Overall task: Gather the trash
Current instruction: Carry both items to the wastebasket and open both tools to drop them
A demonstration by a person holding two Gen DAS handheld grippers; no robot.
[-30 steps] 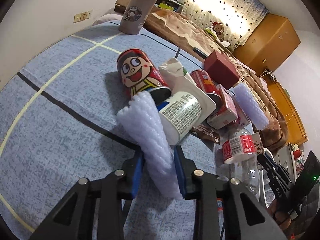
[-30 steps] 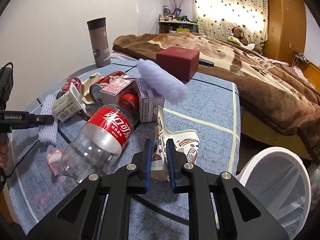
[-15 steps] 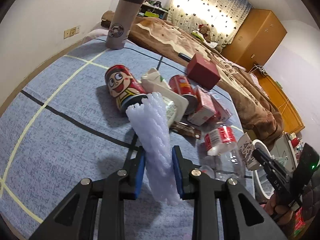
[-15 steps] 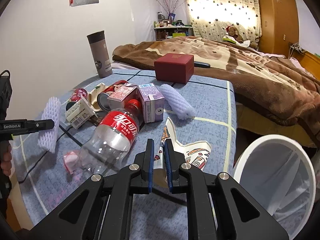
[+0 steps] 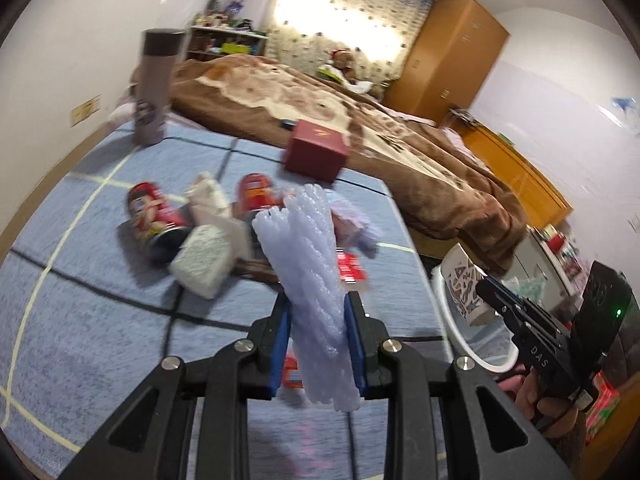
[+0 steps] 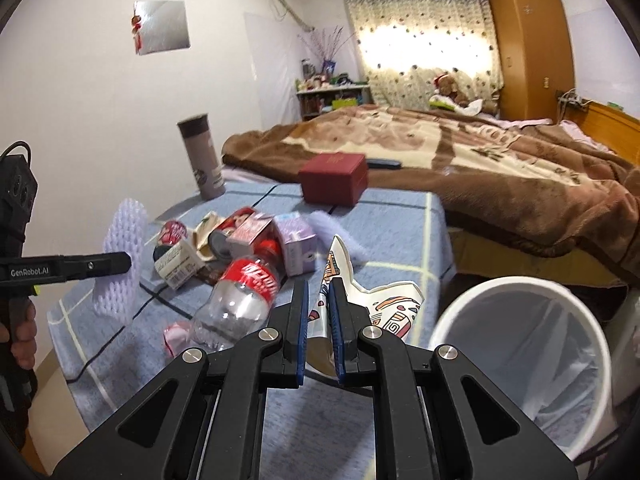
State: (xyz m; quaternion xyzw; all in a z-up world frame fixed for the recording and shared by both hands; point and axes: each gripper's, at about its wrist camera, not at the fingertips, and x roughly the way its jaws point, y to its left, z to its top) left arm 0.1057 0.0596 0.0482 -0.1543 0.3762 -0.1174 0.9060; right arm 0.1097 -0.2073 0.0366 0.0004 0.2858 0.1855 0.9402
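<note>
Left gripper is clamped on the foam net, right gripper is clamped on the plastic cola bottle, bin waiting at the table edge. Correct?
Not quite. The right gripper is shut on the crushed paper cup, not the plastic cola bottle, which lies on the table; the right wrist view shows it. Left gripper on foam net and bin are right.

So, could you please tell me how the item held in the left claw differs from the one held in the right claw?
The left claw grips a foam net sleeve, pale lilac, plain and meshed; the right claw grips a paper cup, white with colourful printed patterns. The foam net sleeve keeps a puffy tube shape, while the paper cup is crushed and torn. Both are lifted off the table.
</note>
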